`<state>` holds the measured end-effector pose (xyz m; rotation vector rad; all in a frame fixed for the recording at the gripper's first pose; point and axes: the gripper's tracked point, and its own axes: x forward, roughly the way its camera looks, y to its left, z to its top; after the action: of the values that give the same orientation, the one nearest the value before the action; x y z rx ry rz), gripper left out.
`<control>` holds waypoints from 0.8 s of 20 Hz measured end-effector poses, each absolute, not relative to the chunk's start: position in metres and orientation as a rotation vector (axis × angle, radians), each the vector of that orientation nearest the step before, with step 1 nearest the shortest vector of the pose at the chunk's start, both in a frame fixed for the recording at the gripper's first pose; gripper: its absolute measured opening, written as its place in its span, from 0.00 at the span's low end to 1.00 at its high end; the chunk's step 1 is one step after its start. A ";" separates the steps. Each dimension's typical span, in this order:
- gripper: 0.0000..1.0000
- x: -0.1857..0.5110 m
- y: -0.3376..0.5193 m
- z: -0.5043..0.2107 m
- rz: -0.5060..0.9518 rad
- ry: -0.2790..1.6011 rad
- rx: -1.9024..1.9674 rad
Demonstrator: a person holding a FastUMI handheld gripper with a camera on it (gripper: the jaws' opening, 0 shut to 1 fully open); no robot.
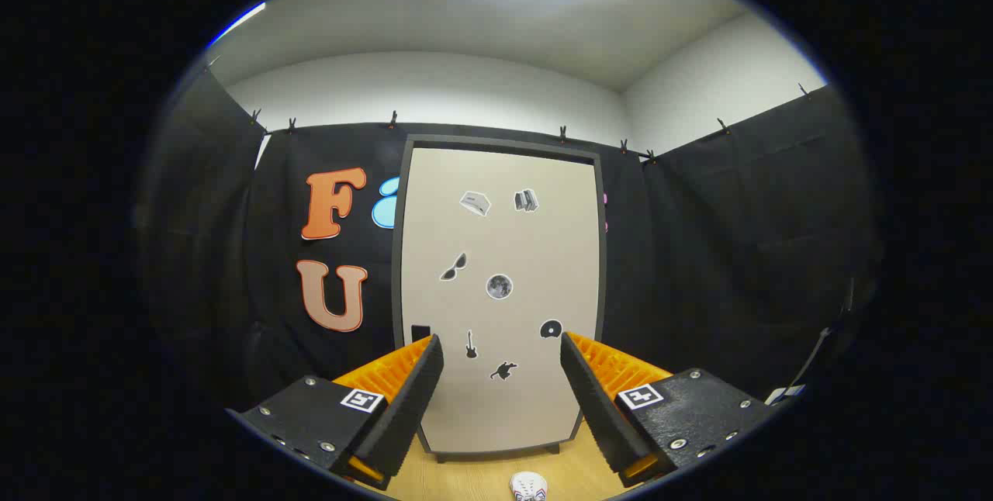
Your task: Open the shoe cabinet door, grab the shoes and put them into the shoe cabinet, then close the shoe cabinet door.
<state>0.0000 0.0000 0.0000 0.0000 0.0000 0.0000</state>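
Claw (502, 388) released, its two fingers spread wide with nothing between them, aimed straight at the shoe cabinet (500, 295). Each finger carried a small square black-and-white marker tag on its upper face; no readable writing on them.

Cabinet stood upright on the wooden counter (570, 474), just beyond the fingertips, backed against the black cloth wall. Cabinet door (535, 253) was shut: a pale beige panel in a dark grey frame, seated flush all round. A small dark tab (420, 333) sat at the door's left edge, low down, close to the left fingertip.

Door face carried scattered stickers, none with legible text or a brand: a pale box shape and a grey ribbed shape near the top, sunglasses (454, 267) and a grey moon disc (499, 286) mid-panel, a black record disc, a guitar (470, 344) and a small dark figure lower down.

Shoe (528, 486): only a white tip showed, with red and blue markings, on the counter in front of the cabinet's base, nearer than the fingertips. Markings too small to read.
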 end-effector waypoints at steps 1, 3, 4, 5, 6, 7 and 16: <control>0.94 0.001 0.000 0.000 0.003 0.001 0.001; 0.94 0.001 0.000 -0.001 0.007 0.003 -0.002; 0.94 0.001 0.000 0.000 0.006 0.003 -0.003; 0.94 0.001 0.000 0.000 0.006 0.004 -0.005; 0.94 0.001 0.000 0.000 0.006 0.005 -0.005; 0.94 0.002 0.000 0.000 0.007 0.006 -0.006; 0.94 0.007 0.002 -0.005 0.002 0.022 -0.007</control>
<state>0.0069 0.0021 -0.0054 -0.0071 0.0218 0.0018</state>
